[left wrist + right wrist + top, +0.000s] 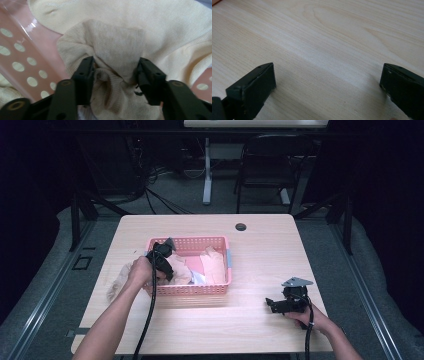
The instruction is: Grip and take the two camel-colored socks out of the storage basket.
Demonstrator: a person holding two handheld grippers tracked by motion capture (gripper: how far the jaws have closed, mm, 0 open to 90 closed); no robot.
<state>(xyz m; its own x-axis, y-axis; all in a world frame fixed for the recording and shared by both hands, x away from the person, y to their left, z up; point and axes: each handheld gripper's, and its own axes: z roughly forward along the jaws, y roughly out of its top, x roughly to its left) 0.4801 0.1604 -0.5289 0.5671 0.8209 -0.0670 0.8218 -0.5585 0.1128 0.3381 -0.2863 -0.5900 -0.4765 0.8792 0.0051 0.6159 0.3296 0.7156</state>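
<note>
Left tongs (pixel 115 72) part-shut, pinching beige cloth (pixel 112 47) over pink basket (pixel 220 287) w/ cream cloth beneath. Looks mid-job: some cloth hangs over basket's left rim. Right tongs (pixel 327 85) wide open, empty, on bench (pixel 260 320) at right.

Light wood table (pixel 260 255) with a dark round grommet hole (pixel 241 226) near the far edge. Behind it: black chair (pixel 272 162), white desk leg (pixel 207 170), cables on grey floor (pixel 160 195). Far background too dark to tell.
</note>
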